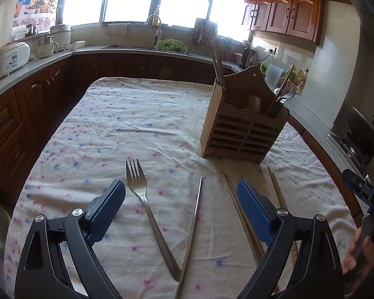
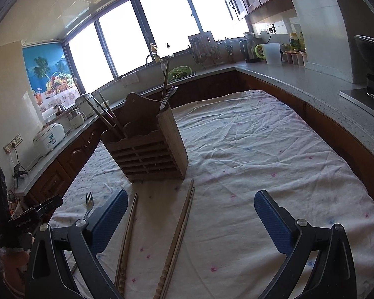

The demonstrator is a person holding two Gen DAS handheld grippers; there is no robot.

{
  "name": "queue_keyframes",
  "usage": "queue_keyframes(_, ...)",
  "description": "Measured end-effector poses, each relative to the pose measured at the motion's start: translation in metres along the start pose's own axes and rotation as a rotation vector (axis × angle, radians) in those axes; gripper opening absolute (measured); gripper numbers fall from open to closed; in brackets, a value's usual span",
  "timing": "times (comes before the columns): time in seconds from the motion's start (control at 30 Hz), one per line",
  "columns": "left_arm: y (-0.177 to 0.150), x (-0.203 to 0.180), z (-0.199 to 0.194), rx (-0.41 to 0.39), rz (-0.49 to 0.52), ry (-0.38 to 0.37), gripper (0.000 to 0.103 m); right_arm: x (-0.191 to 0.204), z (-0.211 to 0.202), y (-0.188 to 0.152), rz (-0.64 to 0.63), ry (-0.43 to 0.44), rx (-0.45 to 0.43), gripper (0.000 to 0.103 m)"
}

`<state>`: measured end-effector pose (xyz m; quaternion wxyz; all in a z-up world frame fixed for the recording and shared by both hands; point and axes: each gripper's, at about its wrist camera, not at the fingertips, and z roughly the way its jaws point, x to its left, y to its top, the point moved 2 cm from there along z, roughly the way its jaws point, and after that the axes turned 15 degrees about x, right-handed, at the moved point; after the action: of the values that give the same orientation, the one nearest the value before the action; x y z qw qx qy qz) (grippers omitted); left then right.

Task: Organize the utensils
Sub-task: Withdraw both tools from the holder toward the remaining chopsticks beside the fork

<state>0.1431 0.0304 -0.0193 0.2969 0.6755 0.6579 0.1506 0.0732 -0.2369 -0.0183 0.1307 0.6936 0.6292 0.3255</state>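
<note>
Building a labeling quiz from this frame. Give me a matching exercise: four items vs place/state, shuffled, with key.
Items:
1. fork
2. metal chopstick
3. wooden holder
4. left gripper

Place/state:
A. jaws open, holding nothing
B. lying on the cloth, tines pointing away from the left camera
C. standing upright with utensils inside
D. lying on the cloth just right of the fork

Pairs: 1-B, 2-D, 3-C, 4-A

1. Rice cooker on the far left surface carries a white-and-blue label; its print is too small to read.
2. The black device at near left bears pale lettering, blurred beyond reading.
</note>
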Motion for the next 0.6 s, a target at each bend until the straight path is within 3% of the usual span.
queue_keyframes(0.1,0.000,0.000,0.004,0.013,0.002,0.006,0.093,0.004,0.002,0.001,-0.014,-0.013,0.003,0.095)
queue_keyframes(0.27,0.001,0.000,0.014,0.042,0.010,0.016,0.093,0.011,0.014,0.003,-0.034,-0.002,0.045,0.064)
queue_keyframes(0.33,0.001,0.001,0.019,0.055,0.010,0.011,0.093,0.013,0.020,0.004,-0.038,0.011,0.066,0.056)
queue_keyframes(0.53,0.004,-0.001,0.035,0.108,0.033,0.016,0.092,0.024,0.038,0.007,-0.057,0.052,0.122,0.041)
queue_keyframes(0.6,0.005,-0.003,0.041,0.124,0.044,0.015,0.089,0.027,0.045,0.008,-0.063,0.067,0.139,0.040)
